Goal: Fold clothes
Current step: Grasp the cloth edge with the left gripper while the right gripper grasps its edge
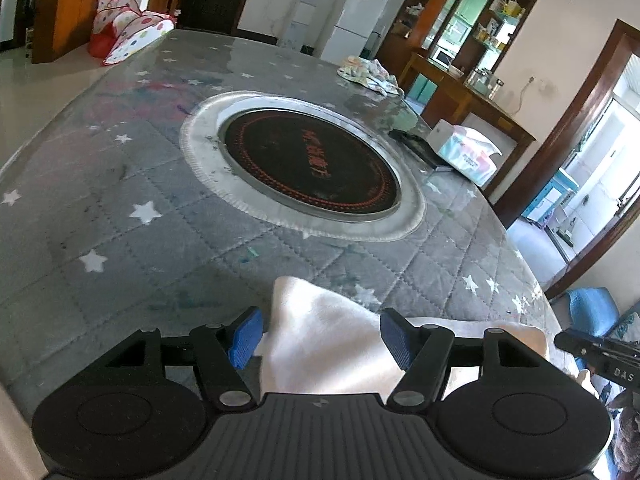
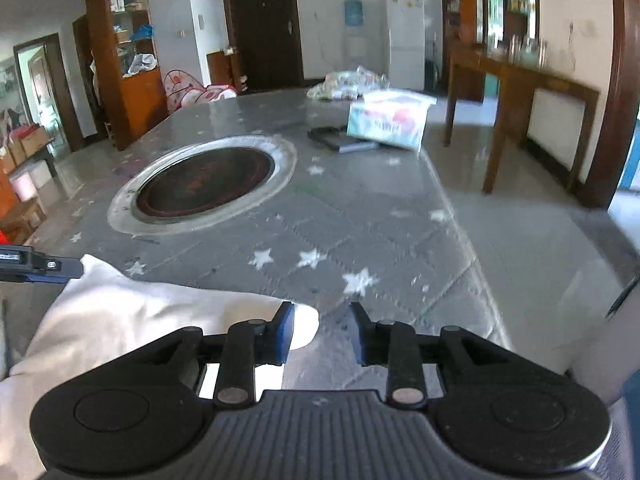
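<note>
A white cloth (image 1: 320,336) lies at the near edge of the grey star-quilted table (image 1: 120,184). My left gripper (image 1: 320,336) is open, its blue pads either side of the cloth's raised corner, not closed on it. In the right wrist view the same cloth (image 2: 132,312) lies at lower left. My right gripper (image 2: 322,332) is open, with the cloth's right end by its left pad and bare table between the pads. The left gripper's tip (image 2: 40,266) shows at the left edge; the right gripper's body (image 1: 592,350) shows at the right edge of the left wrist view.
A round black cooktop (image 1: 310,166) in a steel ring sits in the table's middle. A tissue pack (image 1: 466,152), a black flat object (image 1: 416,142) and a crumpled patterned cloth (image 1: 368,74) lie at the far right. The table edge (image 2: 460,216) drops off to the right.
</note>
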Demonstrator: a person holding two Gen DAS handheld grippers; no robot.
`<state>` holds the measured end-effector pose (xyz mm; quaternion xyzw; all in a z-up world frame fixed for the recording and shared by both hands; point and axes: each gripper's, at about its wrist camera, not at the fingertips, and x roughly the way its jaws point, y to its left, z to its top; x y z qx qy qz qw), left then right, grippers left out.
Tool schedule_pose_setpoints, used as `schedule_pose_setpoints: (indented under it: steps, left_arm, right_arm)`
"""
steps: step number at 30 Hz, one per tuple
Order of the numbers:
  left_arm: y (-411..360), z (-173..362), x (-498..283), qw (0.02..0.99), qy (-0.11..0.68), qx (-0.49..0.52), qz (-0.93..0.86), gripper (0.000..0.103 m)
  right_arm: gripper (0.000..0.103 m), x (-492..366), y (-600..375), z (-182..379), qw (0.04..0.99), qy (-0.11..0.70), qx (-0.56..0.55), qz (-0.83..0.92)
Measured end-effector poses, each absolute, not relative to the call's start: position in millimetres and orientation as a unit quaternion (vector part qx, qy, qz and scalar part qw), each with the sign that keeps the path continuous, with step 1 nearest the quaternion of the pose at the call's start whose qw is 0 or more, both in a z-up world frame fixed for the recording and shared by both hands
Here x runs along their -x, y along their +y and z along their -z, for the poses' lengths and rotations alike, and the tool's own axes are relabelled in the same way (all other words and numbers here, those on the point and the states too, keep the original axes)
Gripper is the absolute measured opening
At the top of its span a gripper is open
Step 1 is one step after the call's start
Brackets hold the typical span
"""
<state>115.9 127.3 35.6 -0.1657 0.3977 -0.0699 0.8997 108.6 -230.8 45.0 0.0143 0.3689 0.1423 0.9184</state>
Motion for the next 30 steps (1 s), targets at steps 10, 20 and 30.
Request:
schedule_pose_setpoints:
  steps: [10, 20, 30]
  left_arm:
    - [130.9, -38.2, -117.0, 0.904, 0.378, 0.181, 0.09, 0.009]
    - [157.8, -73.6, -82.2, 0.924, 0.282, 0.215, 0.146, 0.007]
    - [178.0, -54.0, -102.6, 0.929, 0.313, 0.195, 0.035, 0.018]
  right_arm:
    - [0.039, -130.6, -239.9, -23.0, 0.88, 0.422, -0.142, -0.168]
    - [0.005, -100.0, -230.4, -51.4, 0.917, 0.301, -0.12, -0.233]
    - [0.023, -121.3, -214.1, -46.4, 0.93, 0.319, -0.059, -0.174]
